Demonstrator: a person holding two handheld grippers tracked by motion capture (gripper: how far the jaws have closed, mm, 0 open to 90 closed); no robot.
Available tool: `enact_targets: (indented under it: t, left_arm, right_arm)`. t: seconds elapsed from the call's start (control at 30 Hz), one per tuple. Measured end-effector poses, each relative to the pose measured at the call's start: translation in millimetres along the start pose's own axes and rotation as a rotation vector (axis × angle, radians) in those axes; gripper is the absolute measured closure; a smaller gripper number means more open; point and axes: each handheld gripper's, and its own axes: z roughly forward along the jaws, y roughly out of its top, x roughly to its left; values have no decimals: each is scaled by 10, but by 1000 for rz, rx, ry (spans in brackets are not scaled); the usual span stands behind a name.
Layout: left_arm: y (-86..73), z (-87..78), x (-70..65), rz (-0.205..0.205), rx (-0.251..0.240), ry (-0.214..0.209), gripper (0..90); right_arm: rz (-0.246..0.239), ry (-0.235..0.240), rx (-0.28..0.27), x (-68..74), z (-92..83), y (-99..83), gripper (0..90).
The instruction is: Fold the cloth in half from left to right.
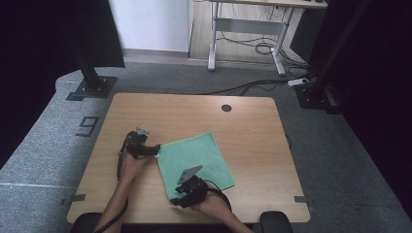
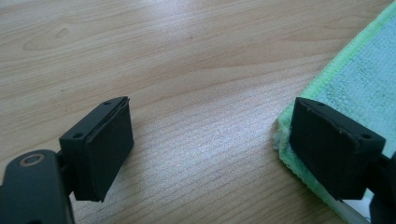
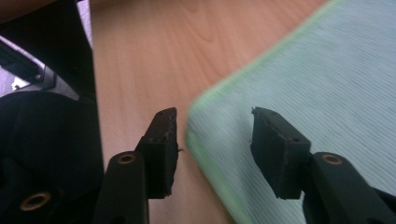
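Observation:
A green cloth lies flat on the wooden table. My left gripper is at the cloth's left corner. In the left gripper view its jaws stand wide apart, with bare wood between them and one jaw over the cloth's hemmed corner. My right gripper is at the cloth's near corner, close to the table's front edge. In the right gripper view its jaws straddle that corner of the cloth with a clear gap on both sides, pressing nothing.
A round dark cable hole sits near the table's far edge. Black stand feet are on the floor beyond the table's left and right corners, and a desk frame with cables stands further back.

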Motion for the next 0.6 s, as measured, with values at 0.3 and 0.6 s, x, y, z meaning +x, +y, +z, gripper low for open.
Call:
enact_targets:
  t: [0.3,0.6]
  left_arm:
    - [0,-2,-1,0,2,1,140]
    - [-36,-54,-72,66,-41,-81,449]
  right_arm:
    - [-49,-35,58,120,183,76,646]
    - [-84,-115,70,153,189,70,848]
